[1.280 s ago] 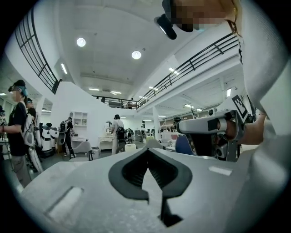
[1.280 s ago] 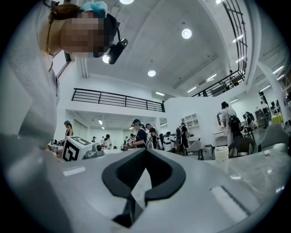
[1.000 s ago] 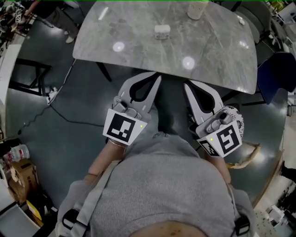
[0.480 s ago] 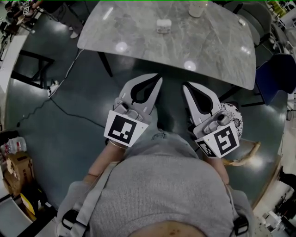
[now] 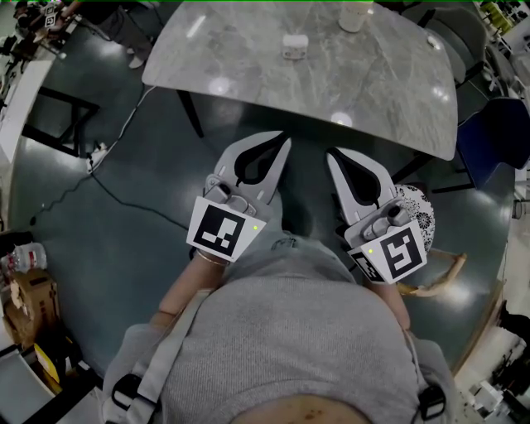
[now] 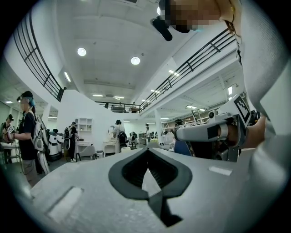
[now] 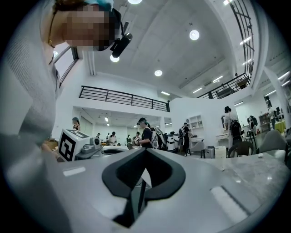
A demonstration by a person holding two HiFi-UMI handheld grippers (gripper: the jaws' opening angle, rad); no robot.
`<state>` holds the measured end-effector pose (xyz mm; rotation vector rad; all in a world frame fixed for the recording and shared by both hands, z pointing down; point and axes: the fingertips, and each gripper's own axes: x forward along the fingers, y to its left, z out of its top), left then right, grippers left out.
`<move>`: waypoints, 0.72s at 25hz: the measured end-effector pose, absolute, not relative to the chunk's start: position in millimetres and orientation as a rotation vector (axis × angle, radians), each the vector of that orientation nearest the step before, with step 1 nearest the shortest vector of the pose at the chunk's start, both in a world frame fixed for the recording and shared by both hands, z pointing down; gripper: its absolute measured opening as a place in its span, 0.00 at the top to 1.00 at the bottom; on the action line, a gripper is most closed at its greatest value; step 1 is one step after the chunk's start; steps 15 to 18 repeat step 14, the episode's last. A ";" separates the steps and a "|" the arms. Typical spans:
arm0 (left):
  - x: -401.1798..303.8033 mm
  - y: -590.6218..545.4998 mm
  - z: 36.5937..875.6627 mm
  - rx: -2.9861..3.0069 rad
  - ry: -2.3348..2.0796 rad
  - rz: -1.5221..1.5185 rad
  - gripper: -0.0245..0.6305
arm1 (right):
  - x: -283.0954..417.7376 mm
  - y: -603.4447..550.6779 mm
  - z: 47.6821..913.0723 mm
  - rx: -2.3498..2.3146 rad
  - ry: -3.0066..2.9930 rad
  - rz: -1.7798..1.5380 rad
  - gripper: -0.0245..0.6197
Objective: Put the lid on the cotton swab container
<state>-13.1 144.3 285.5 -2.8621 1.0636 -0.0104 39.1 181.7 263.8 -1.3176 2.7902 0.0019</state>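
Note:
On the grey marble table (image 5: 248,66), far from both grippers, sit a small white box-shaped item (image 5: 294,45) and a pale cylindrical container (image 5: 354,16) at the far edge. I cannot tell which one is the lid. My left gripper (image 5: 284,142) and right gripper (image 5: 331,154) hang side by side over the dark floor, short of the table's near edge and pointing at it. Both are shut with nothing between the jaws. The left gripper view (image 6: 146,150) and right gripper view (image 7: 145,150) show the tips meeting. The right gripper view catches the table (image 7: 259,175) with a white cylinder (image 7: 221,152).
A blue chair (image 5: 497,132) stands right of the table and a black frame (image 5: 50,132) to its left. A cable (image 5: 108,195) runs across the floor, and a cardboard box (image 5: 25,310) sits at the lower left. Several people stand far off in the hall.
In the head view the table has drifted slightly up the picture, so the gap between its near edge and both gripper tips is a little wider. Both grippers stay shut and empty.

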 end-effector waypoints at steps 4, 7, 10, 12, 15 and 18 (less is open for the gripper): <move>-10.0 143.0 287.1 -2.861 1.065 -0.012 0.96 | 43.5 180.4 265.0 -1.321 2.786 0.000 0.96; -12.6 142.0 288.4 -2.865 1.073 -0.010 0.96 | 41.0 179.6 265.8 -1.317 2.789 0.001 0.96; -7.6 140.2 287.5 -2.868 1.077 -0.013 0.96 | 46.6 177.7 264.4 -1.317 2.789 0.000 0.96; -5.3 139.0 285.7 -2.870 1.081 -0.012 0.96 | 49.0 176.5 262.6 -1.315 2.789 -0.001 0.96; -4.5 138.0 284.4 -2.872 1.085 -0.010 0.96 | 49.8 175.5 261.5 -1.313 2.790 -0.002 0.96; -4.5 138.0 284.4 -2.872 1.085 -0.010 0.96 | 49.8 175.5 261.5 -1.313 2.790 -0.002 0.96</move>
